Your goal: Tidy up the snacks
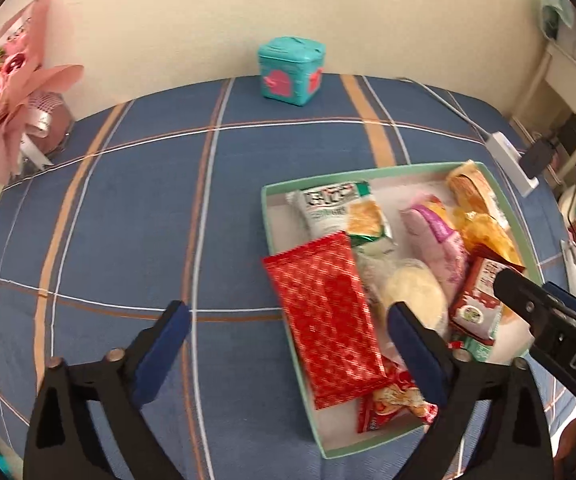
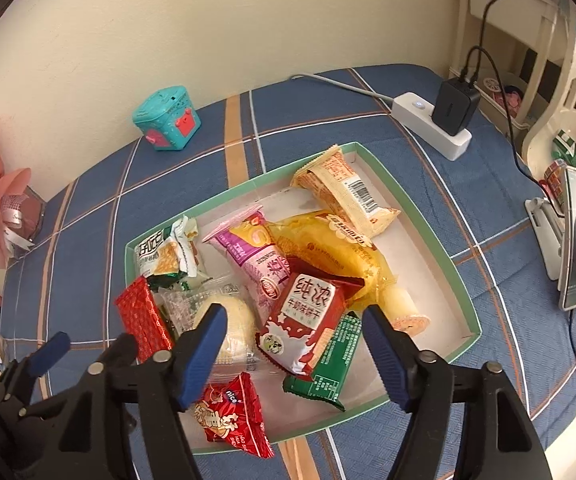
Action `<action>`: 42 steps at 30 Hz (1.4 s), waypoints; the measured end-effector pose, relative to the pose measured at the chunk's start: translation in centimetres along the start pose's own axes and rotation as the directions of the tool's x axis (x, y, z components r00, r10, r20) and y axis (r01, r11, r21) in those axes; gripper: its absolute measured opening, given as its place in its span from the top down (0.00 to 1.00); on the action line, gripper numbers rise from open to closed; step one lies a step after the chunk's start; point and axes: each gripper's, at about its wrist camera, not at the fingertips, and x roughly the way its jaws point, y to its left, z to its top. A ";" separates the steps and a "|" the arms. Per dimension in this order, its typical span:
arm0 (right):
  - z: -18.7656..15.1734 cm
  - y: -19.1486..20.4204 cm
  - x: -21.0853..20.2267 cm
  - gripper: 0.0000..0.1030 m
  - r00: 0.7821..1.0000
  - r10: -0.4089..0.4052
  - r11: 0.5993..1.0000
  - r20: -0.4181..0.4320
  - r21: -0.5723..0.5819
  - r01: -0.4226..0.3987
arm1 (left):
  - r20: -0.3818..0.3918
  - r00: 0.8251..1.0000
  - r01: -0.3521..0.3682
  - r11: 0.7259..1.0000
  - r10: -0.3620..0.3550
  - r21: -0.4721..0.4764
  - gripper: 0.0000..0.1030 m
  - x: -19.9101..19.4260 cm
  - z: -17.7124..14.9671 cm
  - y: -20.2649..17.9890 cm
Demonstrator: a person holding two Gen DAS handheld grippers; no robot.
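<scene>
Overhead, both handheld grippers tilt steeply down at a shallow green-rimmed cardboard tray point(image 2: 440, 256) of packaged snacks on a blue plaid tablecloth point(image 1: 127, 208). The left gripper point(image 1: 288, 344), jaws spread wide and gripping nothing, straddles the tray's near-left edge, where a flat red patterned foil packet point(image 1: 328, 316) lies tilted against the rim. The right gripper point(image 2: 294, 350), jaws also apart and empty, hangs over a red-and-white milk-biscuit pouch point(image 2: 308, 316) that rests on a green wrapper point(image 2: 328, 368) in the tray's middle.
</scene>
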 end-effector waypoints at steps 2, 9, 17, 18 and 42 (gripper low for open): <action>-0.1 0.3 0.1 0.26 1.000 0.004 1.000 0.000 -0.010 -0.004 | 0.003 1.000 -0.009 1.000 0.010 -0.016 0.01 0.1 0.0 0.5; -0.5 0.7 0.3 0.04 1.000 0.000 1.000 0.019 -0.021 0.001 | 0.006 1.000 -0.008 0.999 0.008 -0.053 0.01 0.2 -0.3 1.9; -1.9 0.9 -0.4 0.00 0.999 -0.012 0.999 0.045 -0.042 0.014 | 0.047 0.997 -0.064 0.995 0.068 -0.076 0.01 -1.7 -1.5 2.9; -2.1 0.9 -0.6 0.00 0.999 -0.015 0.999 0.050 -0.045 0.017 | 0.043 0.995 -0.082 0.994 0.086 -0.078 0.01 -1.9 -1.7 3.0; -9.4 2.0 -3.7 0.00 0.998 -0.008 0.986 0.064 -0.166 0.018 | 0.076 0.964 -0.251 0.965 0.257 -0.072 0.01 -6.7 -8.5 6.5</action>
